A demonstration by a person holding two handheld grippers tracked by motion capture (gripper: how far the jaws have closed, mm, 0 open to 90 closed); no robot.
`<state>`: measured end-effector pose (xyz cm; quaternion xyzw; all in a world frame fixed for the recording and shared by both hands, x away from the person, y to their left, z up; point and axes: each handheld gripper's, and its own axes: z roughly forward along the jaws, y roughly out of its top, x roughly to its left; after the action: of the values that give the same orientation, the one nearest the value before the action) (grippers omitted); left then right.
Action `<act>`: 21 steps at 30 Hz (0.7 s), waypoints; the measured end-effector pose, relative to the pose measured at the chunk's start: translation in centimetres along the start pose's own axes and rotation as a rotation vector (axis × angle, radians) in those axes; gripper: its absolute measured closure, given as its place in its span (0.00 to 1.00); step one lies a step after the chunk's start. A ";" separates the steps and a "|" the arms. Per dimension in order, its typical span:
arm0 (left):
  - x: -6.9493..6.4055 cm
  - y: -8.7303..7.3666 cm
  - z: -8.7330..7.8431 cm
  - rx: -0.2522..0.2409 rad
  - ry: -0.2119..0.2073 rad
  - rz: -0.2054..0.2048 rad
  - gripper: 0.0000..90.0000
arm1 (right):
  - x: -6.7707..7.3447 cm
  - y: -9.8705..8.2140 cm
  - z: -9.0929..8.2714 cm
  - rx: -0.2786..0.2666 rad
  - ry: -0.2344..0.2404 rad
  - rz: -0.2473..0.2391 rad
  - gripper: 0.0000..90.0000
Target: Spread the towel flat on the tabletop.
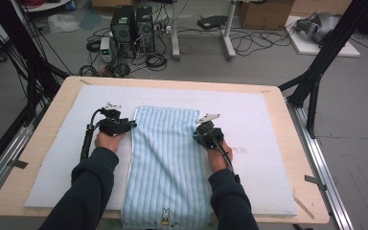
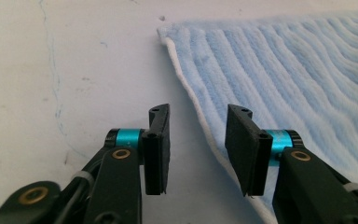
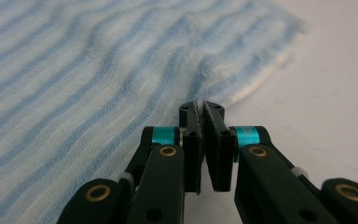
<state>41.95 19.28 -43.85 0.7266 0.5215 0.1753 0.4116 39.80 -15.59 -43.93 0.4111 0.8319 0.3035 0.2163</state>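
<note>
A light blue striped towel (image 1: 165, 163) lies flat lengthwise on the white mat (image 1: 263, 120), with a small rabbit emblem (image 1: 165, 216) at its near end. My left gripper (image 1: 132, 124) sits at the towel's left edge near the far corner. In the left gripper view it (image 2: 198, 121) is open and the towel's white hem (image 2: 193, 100) runs between the jaws, untouched by the pads. My right gripper (image 1: 197, 136) is at the towel's right edge. In the right gripper view it (image 3: 201, 109) is shut, its tips pinching the towel (image 3: 98, 70) at the hem, where the cloth creases.
The mat covers most of a wooden table (image 1: 299, 158). Black frame legs (image 1: 316, 72) stand at the table's left and right. Computer towers (image 1: 133, 26), cables and a cardboard box (image 1: 266, 13) are on the floor beyond the far edge.
</note>
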 end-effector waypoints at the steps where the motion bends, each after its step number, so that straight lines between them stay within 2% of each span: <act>1: -0.1 -0.1 -0.2 -0.006 -0.008 0.000 0.66 | -0.5 -0.1 0.0 -0.001 -0.010 0.025 0.96; 2: -0.2 -0.2 -0.3 -0.005 -0.014 -0.001 0.65 | -1.0 -0.2 0.0 -0.001 -0.029 0.059 0.96; 3: -0.3 -0.3 -0.3 -0.005 -0.026 0.004 0.65 | -1.3 -0.3 0.0 0.002 -0.046 0.070 0.95; 5: -0.4 -0.3 -0.3 -0.005 -0.035 0.007 0.64 | -1.5 -0.4 -0.1 0.001 -0.048 0.087 0.94; 6: -0.6 -0.4 0.0 -0.005 -0.048 0.004 0.63 | -1.6 -0.4 -0.1 -0.007 -0.042 0.096 0.84; 8: -0.7 -0.3 0.4 -0.019 -0.065 -0.024 0.63 | -2.2 -0.5 -0.1 -0.059 -0.001 0.132 0.70; 9: -0.7 -0.3 0.4 -0.019 -0.065 -0.024 0.63 | -2.5 -0.5 0.0 -0.073 0.011 0.167 0.66; 11: -1.0 0.0 1.2 -0.040 -0.059 -0.033 0.65 | -3.4 -0.1 0.1 -0.086 -0.019 0.173 0.63; 12: -1.0 0.2 1.6 -0.022 -0.059 -0.038 0.68 | -3.7 0.1 0.1 -0.093 -0.030 0.178 0.63; 14: -1.1 0.4 2.5 0.022 -0.057 -0.019 0.72 | -4.4 0.7 0.3 -0.097 -0.037 0.182 0.64; 15: -1.1 0.4 2.5 0.022 -0.057 -0.019 0.77 | -4.7 1.0 0.5 -0.097 -0.029 0.182 0.64; 16: -1.3 0.4 2.7 0.025 -0.044 -0.003 0.77 | -4.7 1.0 0.5 -0.097 -0.029 0.182 0.64; 17: -1.5 0.5 2.9 0.028 -0.025 0.014 0.89 | -4.8 1.6 1.1 -0.086 -0.002 0.189 0.65; 18: -1.4 0.9 3.0 0.044 -0.029 0.026 0.94 | -4.8 1.8 1.6 -0.072 0.010 0.184 0.67; 19: -1.4 0.9 3.0 0.044 -0.029 0.026 0.96 | -4.6 2.1 2.1 -0.056 0.022 0.176 0.70; 20: -1.4 1.3 3.2 0.068 -0.030 0.035 0.97 | -4.3 2.3 2.6 -0.046 0.032 0.158 0.77; 21: -1.4 1.6 3.3 0.082 -0.025 0.056 0.97 | -4.0 2.4 3.1 -0.023 0.038 0.141 0.85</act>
<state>44.65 16.48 -44.38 0.7593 0.5025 0.1560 0.3830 45.27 -16.64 -44.04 0.4604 0.8012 0.3355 0.1832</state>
